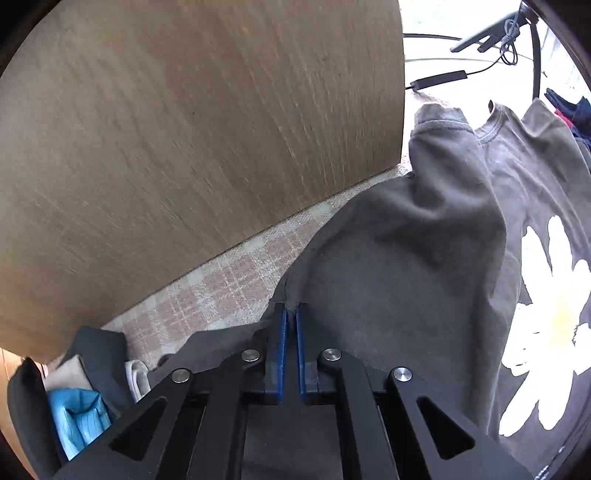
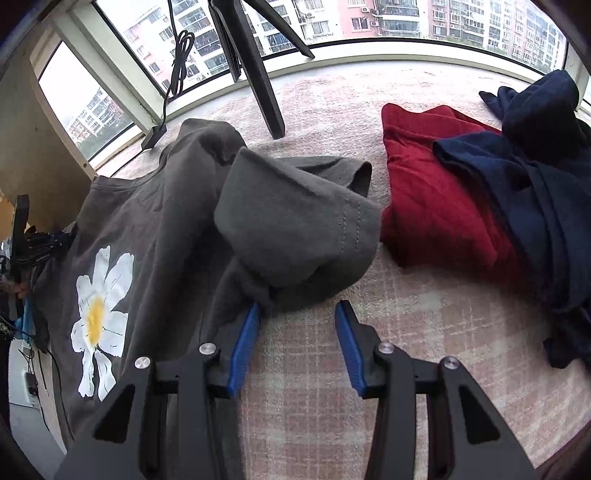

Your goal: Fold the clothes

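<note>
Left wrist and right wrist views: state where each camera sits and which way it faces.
Left wrist: on the left hand-held gripper, looking along fingers shut on the grey T-shirt, toward a wooden panel.
Right wrist: on the right hand-held gripper, open over the plaid blanket, facing the window, red garment and navy garment.
Shared: the T-shirt, its daisy print and the blanket. Only gripper parts show, no hands.

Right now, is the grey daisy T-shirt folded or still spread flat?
Partly folded. The grey daisy T-shirt has its right sleeve turned over onto the body, while the daisy print lies flat and uncovered.
</note>
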{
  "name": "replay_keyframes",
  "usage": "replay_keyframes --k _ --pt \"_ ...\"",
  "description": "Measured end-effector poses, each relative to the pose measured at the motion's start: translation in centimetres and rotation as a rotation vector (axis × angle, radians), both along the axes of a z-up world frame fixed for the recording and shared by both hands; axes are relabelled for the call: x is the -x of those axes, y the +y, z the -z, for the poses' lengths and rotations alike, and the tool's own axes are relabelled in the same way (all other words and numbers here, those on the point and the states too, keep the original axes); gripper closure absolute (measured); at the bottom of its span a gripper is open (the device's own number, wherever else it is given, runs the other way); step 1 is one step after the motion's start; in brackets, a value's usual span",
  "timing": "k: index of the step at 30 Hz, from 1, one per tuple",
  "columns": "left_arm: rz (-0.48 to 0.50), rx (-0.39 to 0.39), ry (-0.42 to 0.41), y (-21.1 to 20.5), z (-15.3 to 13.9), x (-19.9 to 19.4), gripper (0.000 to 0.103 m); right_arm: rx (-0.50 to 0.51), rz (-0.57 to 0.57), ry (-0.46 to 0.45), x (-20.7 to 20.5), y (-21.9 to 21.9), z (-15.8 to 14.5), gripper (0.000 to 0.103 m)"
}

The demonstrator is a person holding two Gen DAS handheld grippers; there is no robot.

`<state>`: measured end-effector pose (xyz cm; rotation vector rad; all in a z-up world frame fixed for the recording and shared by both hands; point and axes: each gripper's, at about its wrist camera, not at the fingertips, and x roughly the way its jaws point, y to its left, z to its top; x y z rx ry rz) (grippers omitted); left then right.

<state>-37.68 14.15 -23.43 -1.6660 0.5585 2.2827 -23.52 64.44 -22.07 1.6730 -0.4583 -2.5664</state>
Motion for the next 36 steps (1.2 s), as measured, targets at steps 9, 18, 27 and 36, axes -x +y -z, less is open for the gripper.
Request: replay_keyframes --k 9,18,27,36 --pt "-0.051 0.158 0.113 -1.4 -1.2 -0.3 0.099 -0.042 0.012 0.012 0.5 0.4 0.0 0.060" --pt "-0.108 0.197 0.137 -2.8 -0.8 0.0 0.099 0.117 0.010 0.035 0.3 1.8 -0.4 0.053" --pt "-0.102 0.202 0.130 -3.7 -1.4 -1.1 0.099 0.144 0.045 0.143 -0.9 0.6 -1.0 0.093" --pt "-0.126 0.205 0.111 -3.8 0.1 -0.2 0.098 0.020 0.139 0.056 -4.4 2.0 -0.5 0.085"
